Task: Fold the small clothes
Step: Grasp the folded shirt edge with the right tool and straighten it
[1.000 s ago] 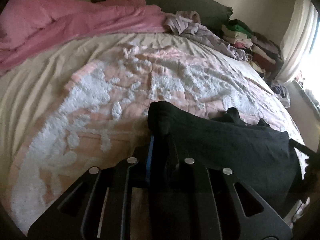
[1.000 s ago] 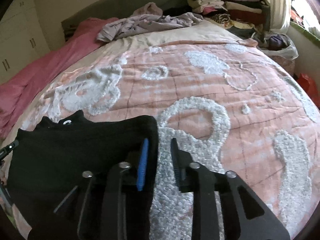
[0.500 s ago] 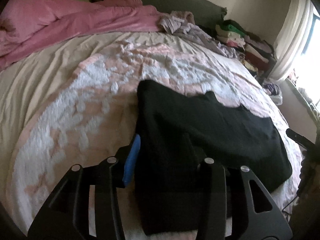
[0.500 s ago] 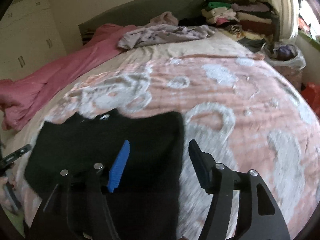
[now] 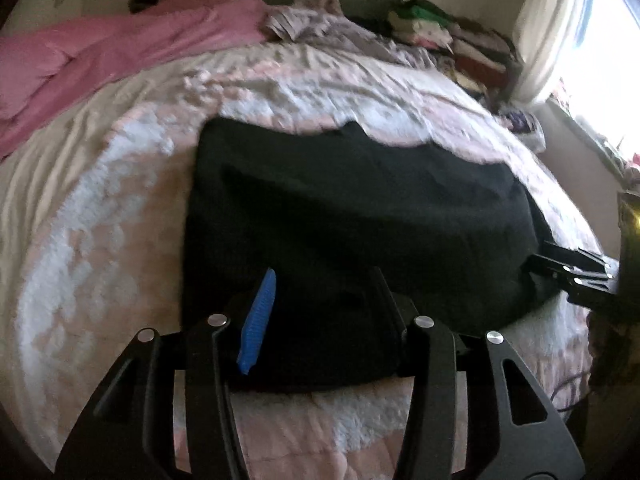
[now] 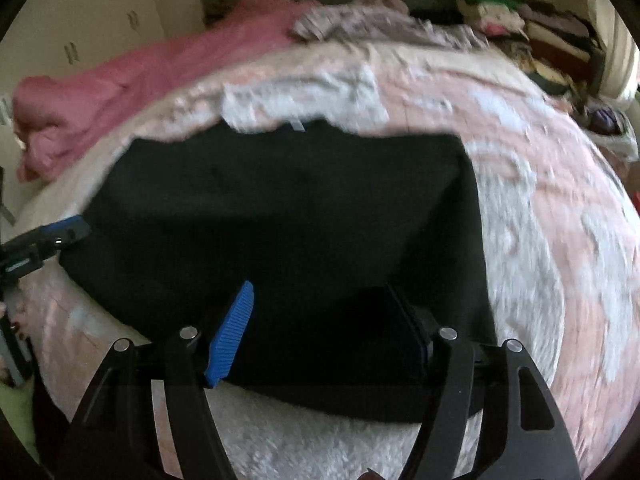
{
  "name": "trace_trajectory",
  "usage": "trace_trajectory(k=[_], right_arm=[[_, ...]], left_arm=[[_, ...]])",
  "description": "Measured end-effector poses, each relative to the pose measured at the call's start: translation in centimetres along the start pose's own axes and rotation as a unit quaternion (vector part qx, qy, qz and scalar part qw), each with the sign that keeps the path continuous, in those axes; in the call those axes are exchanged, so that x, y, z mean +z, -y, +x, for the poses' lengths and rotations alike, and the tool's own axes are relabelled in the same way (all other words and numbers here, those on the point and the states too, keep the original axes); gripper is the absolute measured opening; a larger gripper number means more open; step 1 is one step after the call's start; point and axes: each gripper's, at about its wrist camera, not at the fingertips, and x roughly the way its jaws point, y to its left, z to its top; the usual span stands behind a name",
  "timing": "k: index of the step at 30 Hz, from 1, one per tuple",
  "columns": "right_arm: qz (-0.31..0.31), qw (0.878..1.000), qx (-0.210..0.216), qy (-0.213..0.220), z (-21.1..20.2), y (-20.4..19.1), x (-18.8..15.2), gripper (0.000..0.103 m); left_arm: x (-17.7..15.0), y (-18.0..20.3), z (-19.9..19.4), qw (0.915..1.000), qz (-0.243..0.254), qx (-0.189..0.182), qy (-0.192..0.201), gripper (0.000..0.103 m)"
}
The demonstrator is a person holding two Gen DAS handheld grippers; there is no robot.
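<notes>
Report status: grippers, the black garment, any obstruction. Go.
Left gripper open, empty. Right gripper opening, nothing pinched. Black garment flat on the pink bedspread. No obstruction.

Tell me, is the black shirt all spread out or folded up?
Folded, at least partly. The black shirt lies flat on the bed as a neat block with straight side edges and no sleeves sticking out. How many folds, I cannot tell.

Your bed point(image 5: 100, 208) wears a pink quilt with fluffy white patches. The black garment point(image 5: 340, 220) lies flat on it, close to the near edge. Farther back you have a rumpled pink blanket point(image 5: 132, 44) and a lilac heap of clothes point(image 6: 372, 24) (blurred).
</notes>
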Motion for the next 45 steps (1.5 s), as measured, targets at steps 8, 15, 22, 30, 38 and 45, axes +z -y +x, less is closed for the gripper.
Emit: trace_trajectory(k=[8,15,22,30,38,45], right_arm=[[0.007,1.0,-0.012,0.005,0.1,-0.4,-2.1,0.066],[-0.008,0.998,0.009,0.063,-3.7,-1.4,-0.2,0.066],[-0.031,0.997,0.014,0.073,-3.5,-3.4,4.1,0.066],[-0.073,0.997,-0.002,0.027,2.2,-6.3,9.5,0.064],[-0.111,0.993,-0.039,-0.028,9.0,-6.1,10.9,0.062],[-0.111,0.994,0.017,-0.011,9.2,-5.9,11.1,0.004]], left_arm=[[-3.2,0.4,0.4,0.9995,0.028,0.006,-0.016,0.039],[-1.7,2.1,-2.8,0.9984,0.049,0.002,0.029,0.039],[-0.4,4.5,-1.4,0.9975,0.066,-0.011,0.02,0.039],[-1.3,5.2,1.1,0.9965,0.082,-0.012,-0.011,0.039],[-1.4,4.7,1.3,0.9967,0.076,-0.028,-0.01,0.042],[-1.3,4.6,1.4,0.9971,0.068,-0.034,-0.008,0.043]])
